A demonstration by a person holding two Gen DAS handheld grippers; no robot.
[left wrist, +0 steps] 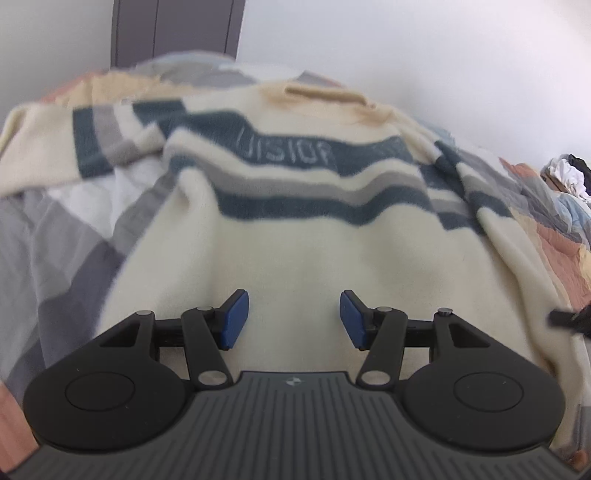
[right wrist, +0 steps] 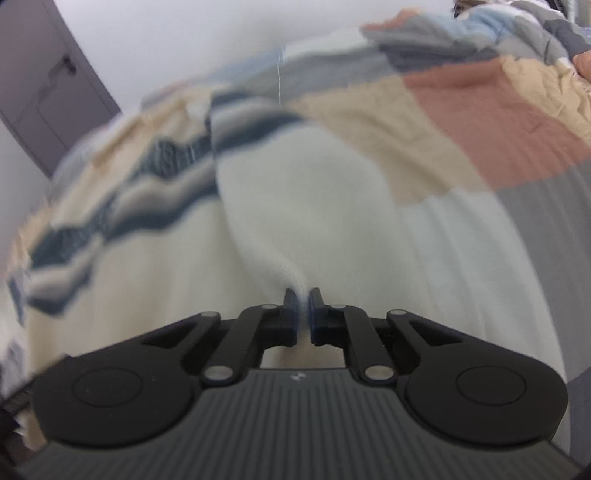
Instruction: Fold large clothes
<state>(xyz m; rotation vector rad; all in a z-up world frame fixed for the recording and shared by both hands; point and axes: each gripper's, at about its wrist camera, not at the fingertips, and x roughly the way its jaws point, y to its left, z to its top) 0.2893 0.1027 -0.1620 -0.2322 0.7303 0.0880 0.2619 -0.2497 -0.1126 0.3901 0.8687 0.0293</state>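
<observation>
A cream sweater [left wrist: 295, 251] with dark teal and grey chest stripes lies spread front up on a patchwork bed cover [left wrist: 55, 236], its collar at the far end. My left gripper [left wrist: 294, 319] is open and empty, hovering over the sweater's lower body. In the right wrist view the same sweater [right wrist: 147, 258] shows blurred. My right gripper [right wrist: 303, 308] is shut on a pinched fold of the sweater's cream fabric, which rises in a ridge from the fingertips.
The patchwork cover [right wrist: 480, 122] in peach, rust and grey spreads to the right. A grey door [left wrist: 177, 29] stands behind the bed against a white wall. A pile of clothes [left wrist: 569, 177] lies at the far right.
</observation>
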